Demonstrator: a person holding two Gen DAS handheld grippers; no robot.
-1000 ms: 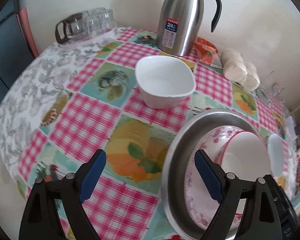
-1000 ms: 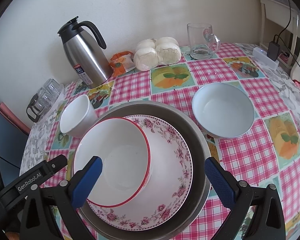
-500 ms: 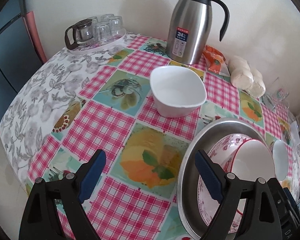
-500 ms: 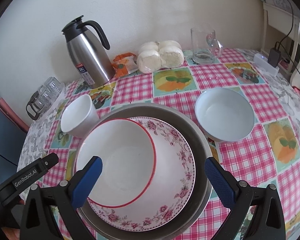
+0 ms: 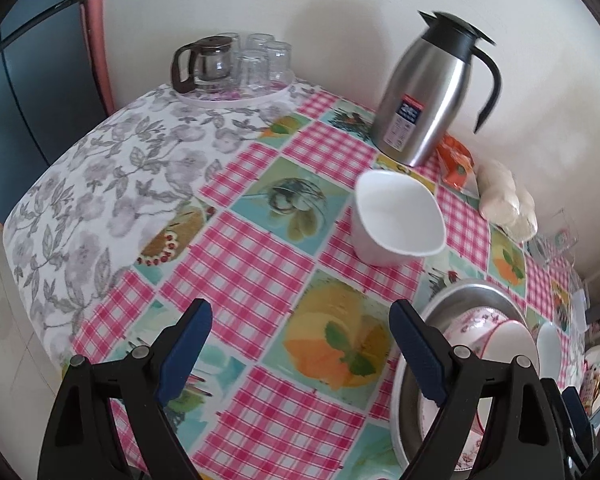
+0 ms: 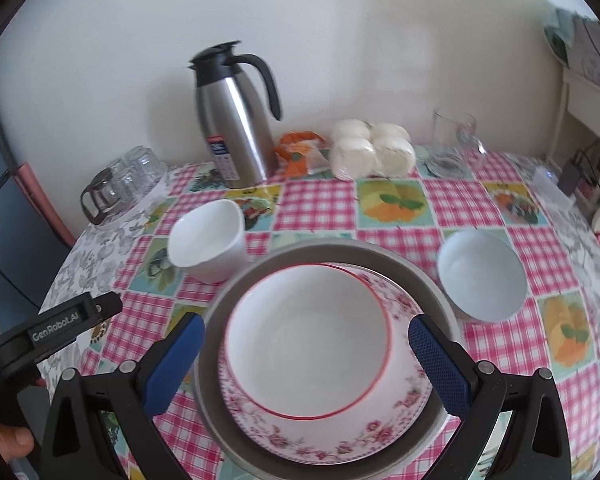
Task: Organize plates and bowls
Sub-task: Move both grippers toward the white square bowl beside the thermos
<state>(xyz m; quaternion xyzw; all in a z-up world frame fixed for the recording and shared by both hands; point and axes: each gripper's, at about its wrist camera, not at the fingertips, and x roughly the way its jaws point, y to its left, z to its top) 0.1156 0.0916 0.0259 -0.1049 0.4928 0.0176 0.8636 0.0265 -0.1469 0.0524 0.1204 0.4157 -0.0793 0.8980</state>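
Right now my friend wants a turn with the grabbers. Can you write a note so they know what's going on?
Left gripper: open, empty, over bare tablecloth.
Right gripper: open, empty, above the stack.
Stack: red-rimmed bowl sits in the floral plate, which sits in the metal basin.
Loose on the table: white square bowl to the stack's left, pale blue bowl to its right.
Left to do, probably: add those two bowls.
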